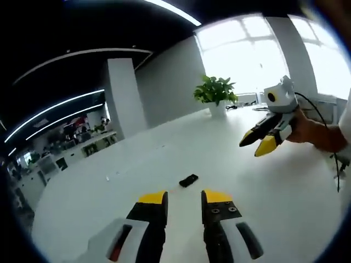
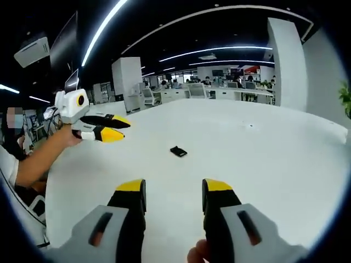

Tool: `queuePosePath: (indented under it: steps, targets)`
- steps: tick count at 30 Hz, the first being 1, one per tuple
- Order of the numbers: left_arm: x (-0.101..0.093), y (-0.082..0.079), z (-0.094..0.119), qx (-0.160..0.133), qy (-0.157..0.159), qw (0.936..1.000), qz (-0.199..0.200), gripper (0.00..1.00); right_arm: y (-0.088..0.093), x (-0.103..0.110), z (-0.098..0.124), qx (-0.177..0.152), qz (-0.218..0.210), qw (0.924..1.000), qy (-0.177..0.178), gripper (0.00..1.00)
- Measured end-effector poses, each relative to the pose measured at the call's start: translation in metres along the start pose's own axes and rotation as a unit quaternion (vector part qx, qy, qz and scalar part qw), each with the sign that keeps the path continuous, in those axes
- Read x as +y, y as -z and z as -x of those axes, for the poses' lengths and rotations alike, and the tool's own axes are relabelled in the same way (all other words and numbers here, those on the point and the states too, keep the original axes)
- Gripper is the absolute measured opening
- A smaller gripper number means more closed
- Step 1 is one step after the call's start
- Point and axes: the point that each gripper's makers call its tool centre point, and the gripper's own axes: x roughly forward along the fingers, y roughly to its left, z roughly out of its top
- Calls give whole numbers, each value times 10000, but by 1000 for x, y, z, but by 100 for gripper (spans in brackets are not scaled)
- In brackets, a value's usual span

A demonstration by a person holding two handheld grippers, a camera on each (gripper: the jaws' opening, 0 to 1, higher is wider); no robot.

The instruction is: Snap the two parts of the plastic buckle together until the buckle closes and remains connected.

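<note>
The white desk [image 1: 164,164] spreads wide under both my views, running back toward bright windows on one side and rows of office workstations on the other. A potted plant [image 1: 215,94] stands near its far edge in the left gripper view. My left tongs [image 1: 184,198] hang above the desk with their yellow-tipped jaws parted and nothing between them; in the right gripper view I see them off to the left, held in my hand. My right tongs [image 2: 173,192] are likewise spread apart and empty, above the desk surface. The black plastic buckle [image 1: 188,180] lies flat on the desk ahead of both tongs, apart from each; I cannot tell whether its two parts are joined.
</note>
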Motion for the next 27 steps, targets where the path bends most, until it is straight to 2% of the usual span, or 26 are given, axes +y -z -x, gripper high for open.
queuePosePath:
  steps: [3, 5, 14, 16, 17, 19, 21, 25, 27]
  targets:
    - [4, 6, 9, 135, -371, 9992, 116, 25, 3, 4, 4, -48, -2, 9999, 94, 41]
    - [6, 9, 13, 127, -629, 9975, 301, 27, 5, 6, 6, -67, -12, 9999, 147, 41]
    - [7, 16, 22, -12, -1144, 9904, 778, 36, 3, 5, 11, -147, -63, 9993, 337, 41]
    - [5, 23, 25, -39, -1267, 9891, 754, 36, 3, 5, 16, -169, -36, 9991, 385, 41]
    - [7, 29, 29, -19, -1420, 9862, 852, 35, 3, 4, 20, -180, -30, 9988, 448, 41]
    - [1, 36, 33, 31, -1367, 9863, 924, 35, 6, 4, 28, -216, -27, 9984, 513, 41]
    - [-2, 41, 40, -31, -1400, 9818, 1282, 35, 10, 4, 32, -185, -26, 9982, 562, 41]
    - [-5, 44, 53, -105, -1466, 9790, 1415, 36, 16, 5, 44, -216, -79, 9976, 657, 41]
    - [-7, 43, 60, -205, -1535, 9791, 1319, 36, 17, 6, 52, -270, -126, 9970, 720, 41]
